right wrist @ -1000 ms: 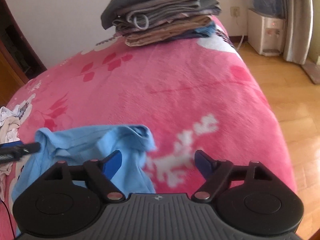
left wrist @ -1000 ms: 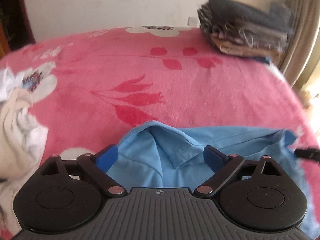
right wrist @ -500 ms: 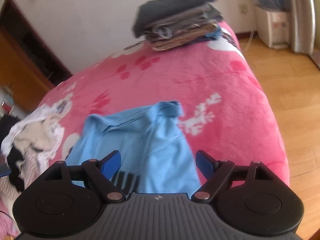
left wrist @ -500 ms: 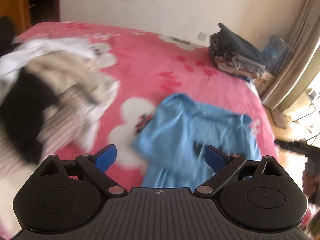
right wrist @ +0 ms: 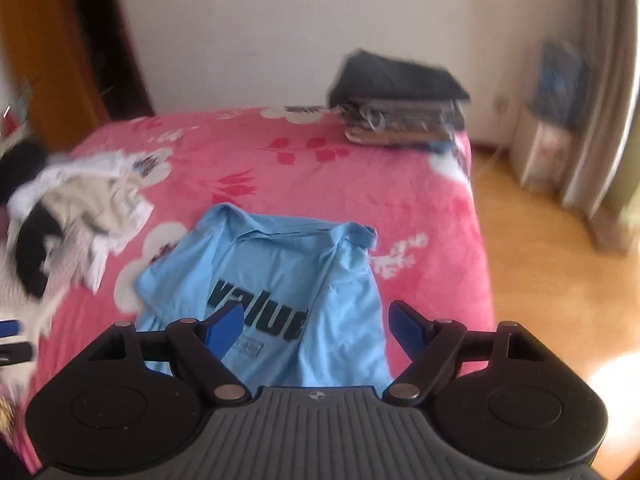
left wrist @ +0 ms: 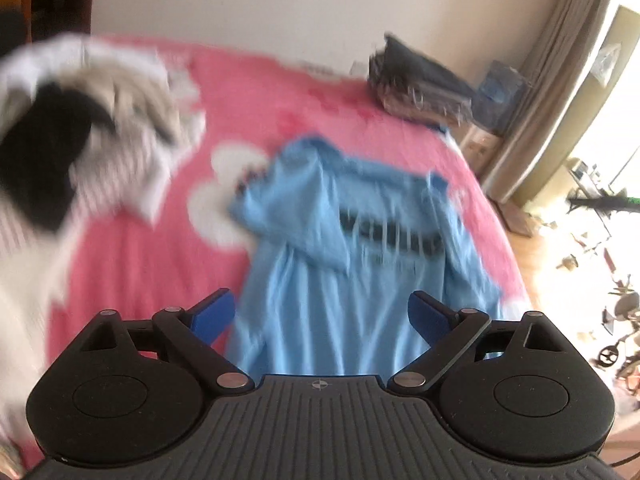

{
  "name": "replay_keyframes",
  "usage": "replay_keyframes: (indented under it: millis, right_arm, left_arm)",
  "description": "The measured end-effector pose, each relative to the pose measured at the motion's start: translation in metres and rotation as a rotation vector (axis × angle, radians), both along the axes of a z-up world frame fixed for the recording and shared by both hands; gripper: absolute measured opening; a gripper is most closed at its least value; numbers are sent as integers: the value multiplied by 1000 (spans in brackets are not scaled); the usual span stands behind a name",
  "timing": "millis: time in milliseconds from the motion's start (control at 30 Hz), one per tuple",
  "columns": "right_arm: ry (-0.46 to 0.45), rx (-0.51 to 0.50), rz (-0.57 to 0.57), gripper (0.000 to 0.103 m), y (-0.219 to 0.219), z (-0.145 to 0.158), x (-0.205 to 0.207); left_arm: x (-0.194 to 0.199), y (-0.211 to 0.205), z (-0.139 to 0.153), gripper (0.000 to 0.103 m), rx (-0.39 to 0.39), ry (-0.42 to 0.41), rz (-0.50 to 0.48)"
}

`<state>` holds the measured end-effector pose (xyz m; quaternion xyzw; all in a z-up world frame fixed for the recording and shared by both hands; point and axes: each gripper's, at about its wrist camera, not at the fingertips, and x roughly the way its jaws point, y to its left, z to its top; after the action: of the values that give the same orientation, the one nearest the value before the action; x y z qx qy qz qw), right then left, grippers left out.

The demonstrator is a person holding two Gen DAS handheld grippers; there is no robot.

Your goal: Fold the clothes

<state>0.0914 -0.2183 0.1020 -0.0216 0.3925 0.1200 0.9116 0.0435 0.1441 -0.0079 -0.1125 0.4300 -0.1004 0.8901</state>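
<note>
A light blue polo shirt lay spread on the pink flowered blanket of a bed, collar toward the far wall, its black lettering facing up and both sleeves tucked loosely inward. The left gripper and the right gripper hung above the shirt's lower half, each with its blue fingers spread wide and nothing between them. Neither touched the cloth. A heap of unfolded white, beige and black laundry sat just beside the shirt on its left, while a neat stack of folded clothes stood well apart at the bed's far corner. The left view was badly blurred, so finer creases could not be read there. Judging by the layout, the shirt had been laid out and the fold itself was not yet finished. The next move would likely call for both grippers to drop to the hem, pinch it at two corners, and carry it up toward the collar.
</note>
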Motion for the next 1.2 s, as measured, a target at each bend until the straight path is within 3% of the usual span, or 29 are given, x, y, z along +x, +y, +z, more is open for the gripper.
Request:
replay_keyframes:
  millis: [133,267,500,800,867,900,933,967,1200]
  right_arm:
    - [-70,-17,91,81,38,0,-12]
    - [-8,-7,178,71,101,-36,11]
    - [61,-16,324,58,210,-106,55]
    - [30,-173,497,47,300,-175,95]
    - [50,-208,495,35,306,-191,104]
    - [61,-224,492,17,309,-198,109]
    - [80,-209,474,8,307,-202,115]
    - [101,-184,451,6,304,-204,121]
    - [93,170,263,5,278,-138,175]
  left_arm:
    - [-16,2,-43,73,71,43,62]
    - [-20,9,-67,56,112,28,168]
    - [-10,3,-83,50,264,-28,119]
    - [-3,19,-112,45,216,59,115]
    - [-3,21,-115,45,207,61,109]
    - [-4,21,-116,45,209,58,102]
    - [-5,20,-117,45,212,56,96]
    - [-6,19,-118,45,214,51,91]
    - [-10,19,-119,46,197,51,99]
